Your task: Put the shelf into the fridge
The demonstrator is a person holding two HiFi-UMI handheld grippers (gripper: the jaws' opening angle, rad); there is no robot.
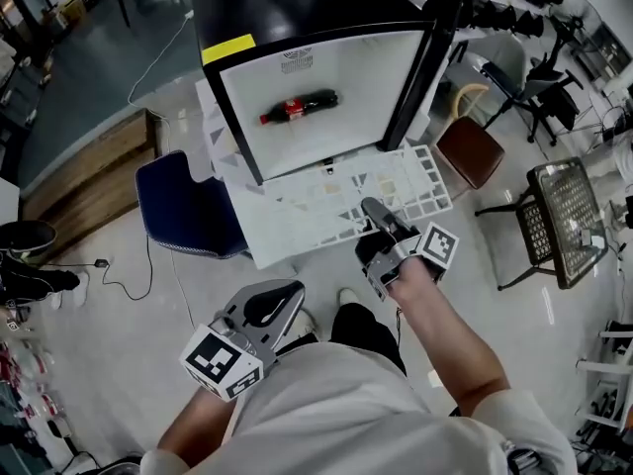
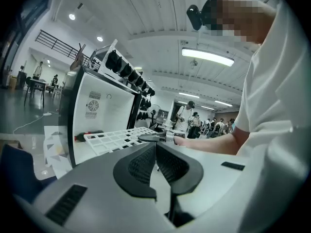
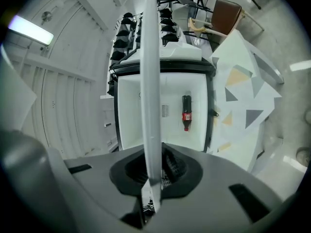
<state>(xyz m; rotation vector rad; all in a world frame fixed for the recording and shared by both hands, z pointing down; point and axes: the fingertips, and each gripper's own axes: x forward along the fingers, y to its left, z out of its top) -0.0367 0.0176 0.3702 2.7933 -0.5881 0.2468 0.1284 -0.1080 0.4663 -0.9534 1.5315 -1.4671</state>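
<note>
the white lattice shelf [image 1: 326, 201] hangs flat just in front of the open fridge [image 1: 297, 18], its near edge clamped in the right hand-held gripper [image 1: 374, 216]. a cola bottle [image 1: 300, 107] lies inside the fridge. the left hand-held gripper [image 1: 275, 303] is clenched on nothing, low by the person's body, well apart from the shelf

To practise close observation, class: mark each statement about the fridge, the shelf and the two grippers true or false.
1. The right gripper is clamped on the white shelf. True.
2. The left gripper grips the shelf too. False: its jaws are together on nothing, away from the shelf.
3. A bottle lies inside the fridge. True.
4. The shelf sits fully inside the fridge. False: most of it shows outside the opening.
</note>
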